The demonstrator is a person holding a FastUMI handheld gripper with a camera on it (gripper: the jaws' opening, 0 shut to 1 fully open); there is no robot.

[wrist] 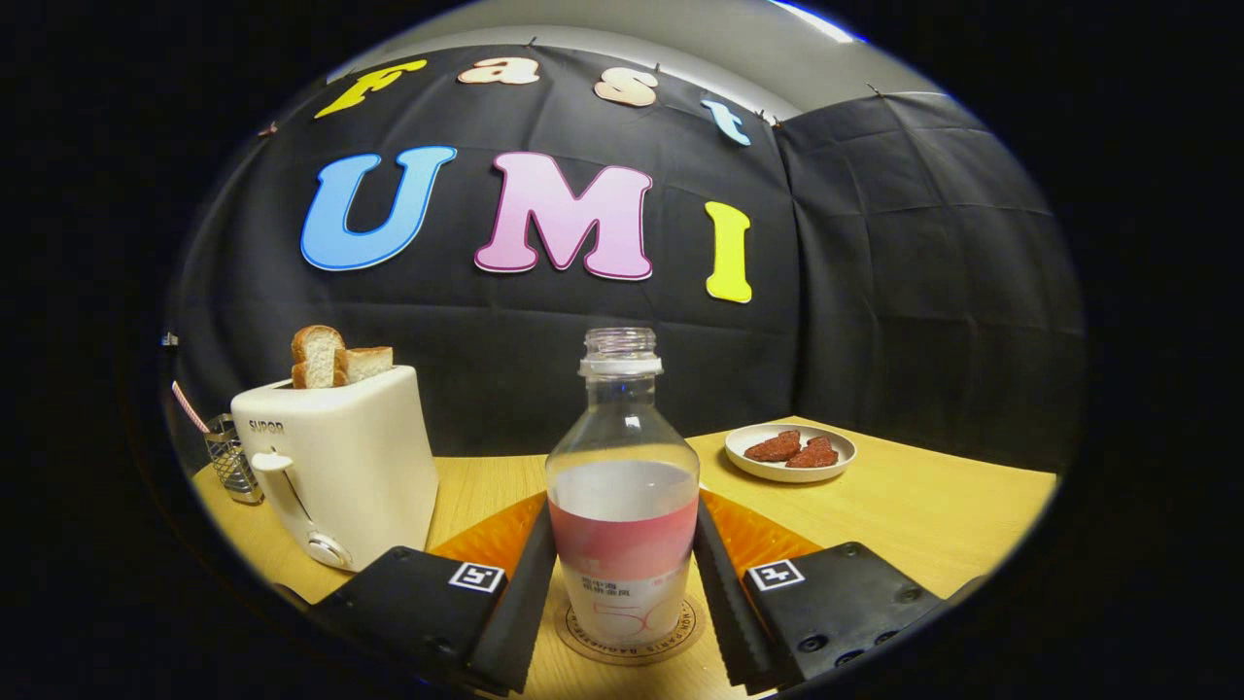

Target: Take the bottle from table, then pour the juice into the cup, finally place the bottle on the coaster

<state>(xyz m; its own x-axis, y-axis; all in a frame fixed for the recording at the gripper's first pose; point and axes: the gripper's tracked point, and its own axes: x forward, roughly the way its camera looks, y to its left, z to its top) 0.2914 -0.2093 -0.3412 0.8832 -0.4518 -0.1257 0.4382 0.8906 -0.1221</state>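
My tongs (624, 569) stand one finger to each side of the bottle (622, 506), level with its label band. Both fingers look to be against its sides, so I read them as pinching the bottle, though the contact is close enough that I would not swear to how firmly. The bottle stands upright on the round coaster (632, 637), between the fingers, its mouth open with no cap on.

I judge it a light, thin-walled clear plastic bottle, somewhat less than half full of pale liquid. It should give a little under a squeeze, and the smooth label could slip if the hold is slack. The label band, at the widest part of the body, is where I would hold it: low enough to keep it steady, clear of the narrow neck. With the mouth open, any tilt risks a spill.

The tongs come in low and nearly level over the worktop (923, 506), pointing straight ahead, the fingers angled in towards the bottle.

Beyond and to the left stands a toaster (335, 467) with bread slices (335, 358) in its slots, and a small wire holder (233, 467) behind it. To the right, well apart, is a plate (743, 449) with two reddish pieces of food (797, 449).
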